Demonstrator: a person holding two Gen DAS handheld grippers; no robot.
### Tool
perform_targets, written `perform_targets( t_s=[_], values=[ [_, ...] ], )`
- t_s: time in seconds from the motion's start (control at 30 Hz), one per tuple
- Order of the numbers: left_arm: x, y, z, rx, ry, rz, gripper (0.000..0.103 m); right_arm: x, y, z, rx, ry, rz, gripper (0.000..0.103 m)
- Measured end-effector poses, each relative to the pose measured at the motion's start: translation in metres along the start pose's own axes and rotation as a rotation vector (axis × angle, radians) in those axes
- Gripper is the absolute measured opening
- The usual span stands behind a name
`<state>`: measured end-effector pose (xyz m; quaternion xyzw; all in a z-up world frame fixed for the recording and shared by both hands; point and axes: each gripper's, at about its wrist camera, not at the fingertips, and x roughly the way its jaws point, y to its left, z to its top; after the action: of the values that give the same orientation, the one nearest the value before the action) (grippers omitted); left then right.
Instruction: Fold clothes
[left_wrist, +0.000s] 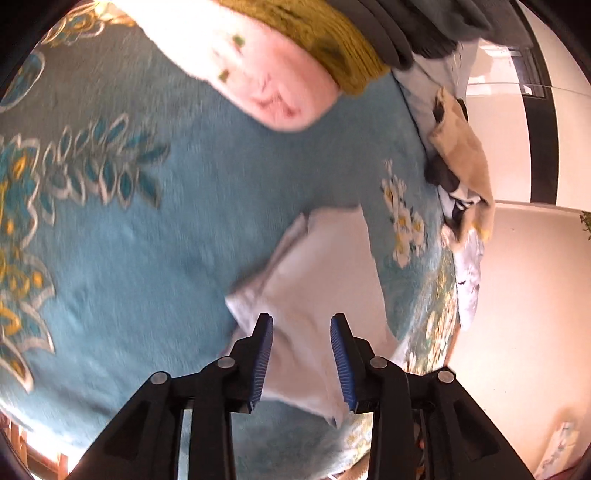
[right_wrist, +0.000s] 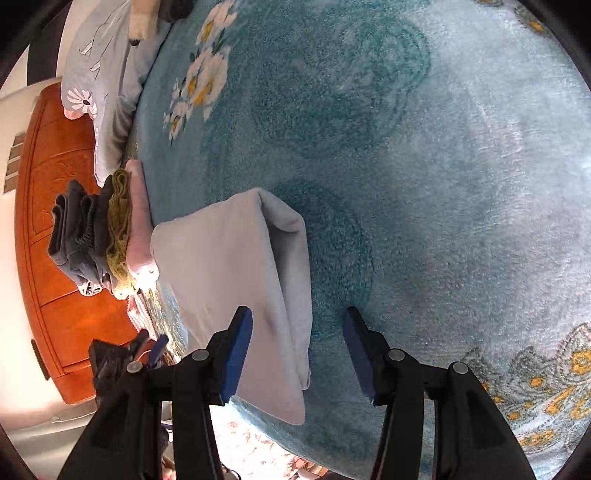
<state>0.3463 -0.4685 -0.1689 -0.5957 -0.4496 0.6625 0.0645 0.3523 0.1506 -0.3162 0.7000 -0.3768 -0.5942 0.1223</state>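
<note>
A folded garment lies on the blanket near its edge, with a stack of folded clothes just beside it on the left (right wrist view). Pillows sit farther back along that same edge, before the headboard.

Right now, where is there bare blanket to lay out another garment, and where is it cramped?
Free: the wide teal blanket to the right of the folded pale garment in the right wrist view, out to the gold border pattern. Crowded: the side by the stacked folded clothes and the floral pillow near the wooden headboard.
</note>
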Motion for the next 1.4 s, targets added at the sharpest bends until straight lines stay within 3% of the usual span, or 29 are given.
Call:
perform_targets(
  t_s=[0.07, 0.27, 0.43, 0.7, 0.93, 1.0, 1.07, 1.1, 1.13, 1.23, 1.4],
  values=[
    [0.037, -0.017, 0.020, 0.048, 0.023, 0.019, 0.040, -0.001, -0.002, -0.001, 0.005, -0.005, 0.013, 0.053],
    [0.043, 0.018, 0.038, 0.126, 0.191, 0.033, 0.046, -0.003, -0.003, -0.002, -0.015, 0.007, 0.049, 0.053],
    [0.047, 0.031, 0.041, 0.095, 0.268, -0.109, 0.052, 0.001, -0.002, 0.001, -0.057, 0.042, 0.100, 0.053],
    [0.076, 0.017, 0.034, 0.166, 0.414, -0.165, 0.054, 0.020, 0.010, 0.005, -0.054, 0.036, 0.152, 0.053],
    [0.077, 0.017, 0.025, 0.109, 0.393, -0.173, 0.054, 0.024, 0.013, 0.000, 0.056, -0.041, 0.170, 0.053],
    [0.073, 0.018, 0.018, 0.091, 0.362, -0.164, 0.054, 0.024, 0.016, 0.000, 0.084, -0.052, 0.124, 0.043],
    [0.069, 0.016, 0.012, 0.085, 0.334, -0.138, 0.046, 0.024, 0.020, 0.000, 0.113, -0.062, 0.072, 0.021],
    [0.066, 0.015, 0.009, 0.084, 0.322, -0.116, 0.034, 0.024, 0.022, 0.000, 0.127, -0.066, 0.045, 0.017],
    [0.062, 0.015, 0.006, 0.082, 0.310, -0.089, 0.026, 0.021, 0.025, -0.001, 0.134, -0.069, 0.034, 0.015],
    [0.045, 0.008, -0.003, 0.087, 0.274, -0.061, 0.018, 0.010, 0.040, -0.006, 0.134, -0.077, 0.020, 0.012],
    [0.015, -0.016, -0.021, 0.117, 0.232, -0.070, 0.014, -0.019, 0.074, -0.016, 0.087, -0.088, -0.006, 0.011]
  ],
)
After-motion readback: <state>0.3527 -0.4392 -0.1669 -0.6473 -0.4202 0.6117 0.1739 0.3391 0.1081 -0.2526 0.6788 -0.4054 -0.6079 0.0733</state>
